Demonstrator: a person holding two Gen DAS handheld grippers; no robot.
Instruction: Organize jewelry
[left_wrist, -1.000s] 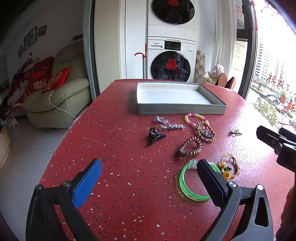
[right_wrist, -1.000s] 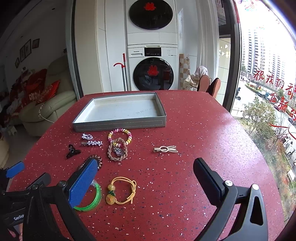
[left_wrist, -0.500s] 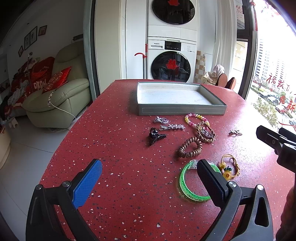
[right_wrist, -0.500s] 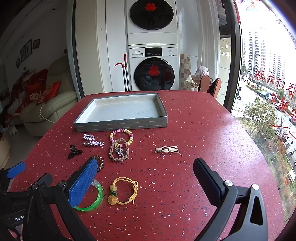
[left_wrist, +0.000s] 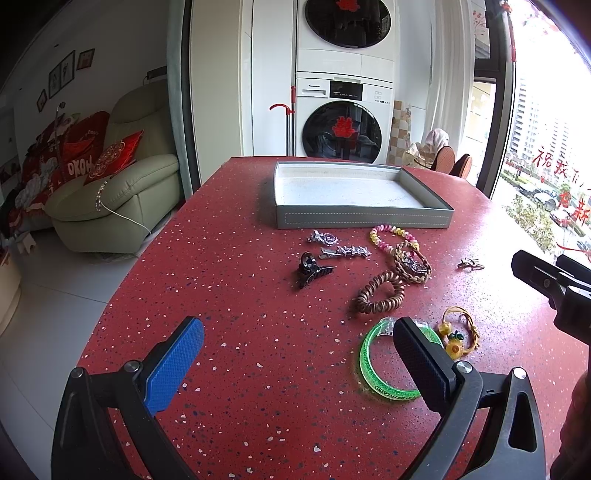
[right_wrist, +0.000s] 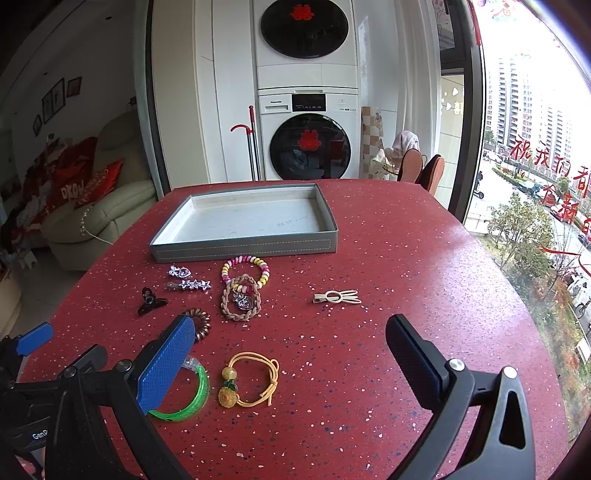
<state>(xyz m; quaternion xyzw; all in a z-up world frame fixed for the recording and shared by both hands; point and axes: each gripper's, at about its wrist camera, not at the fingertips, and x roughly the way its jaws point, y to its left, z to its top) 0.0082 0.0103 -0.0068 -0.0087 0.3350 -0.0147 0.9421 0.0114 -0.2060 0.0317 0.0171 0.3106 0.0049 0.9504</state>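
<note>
A red speckled table (right_wrist: 406, 258) fills the lower two thirds of both views. Behind it, at the top centre, stand two stacked white washing machines (right_wrist: 308, 140), and a pale green sofa (left_wrist: 110, 192) with red cushions sits at the left edge.

On the table's far side, just above the middle of the frame, lies a shallow grey tray (right_wrist: 243, 245) with a white floor and nothing in it.

The left gripper (left_wrist: 295, 350) reaches in from the bottom of its own view, jaws spread wide and holding nothing, above the table. The right gripper (right_wrist: 290, 350) does the same in its view, wide open and empty.

The jewelry is scattered on the table between tray and grippers. A green bangle (left_wrist: 373, 369) lies lower right in the left view, partly behind the black finger. Just right of it is a yellow cord bracelet (right_wrist: 251, 380) with a sunflower charm. Above, near mid-frame, are a brown coil hair tie (left_wrist: 380, 293), a braided bracelet (right_wrist: 240, 299) overlapping a pink and yellow beaded bracelet (right_wrist: 245, 267), a black claw clip (left_wrist: 310, 271), a silver star clip (right_wrist: 190, 285), a small silver brooch (right_wrist: 180, 272), and, apart to the right, a cream hair clip (right_wrist: 336, 296).
</note>
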